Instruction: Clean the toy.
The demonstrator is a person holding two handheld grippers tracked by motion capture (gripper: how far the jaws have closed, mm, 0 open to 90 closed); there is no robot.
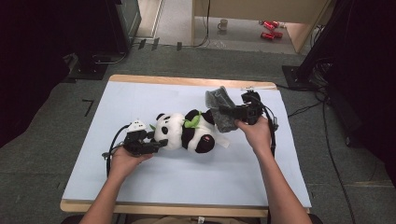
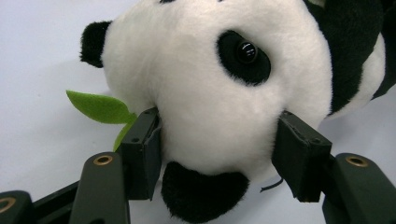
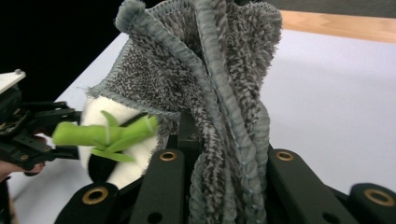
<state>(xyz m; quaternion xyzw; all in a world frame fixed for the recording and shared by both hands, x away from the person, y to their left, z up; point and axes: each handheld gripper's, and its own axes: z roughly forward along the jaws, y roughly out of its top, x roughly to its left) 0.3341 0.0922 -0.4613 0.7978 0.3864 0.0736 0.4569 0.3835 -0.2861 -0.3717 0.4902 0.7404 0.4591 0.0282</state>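
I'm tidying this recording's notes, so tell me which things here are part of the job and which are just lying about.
In use:
- left gripper, clamped on the panda plush
- right gripper, shut on the grey cloth
- table

Lying about, on the floor beyond:
- mug
- red cans

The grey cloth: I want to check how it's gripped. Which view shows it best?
The right gripper view: the grey cloth is bunched between the right gripper jaws. The high view shows it small, beside the panda.
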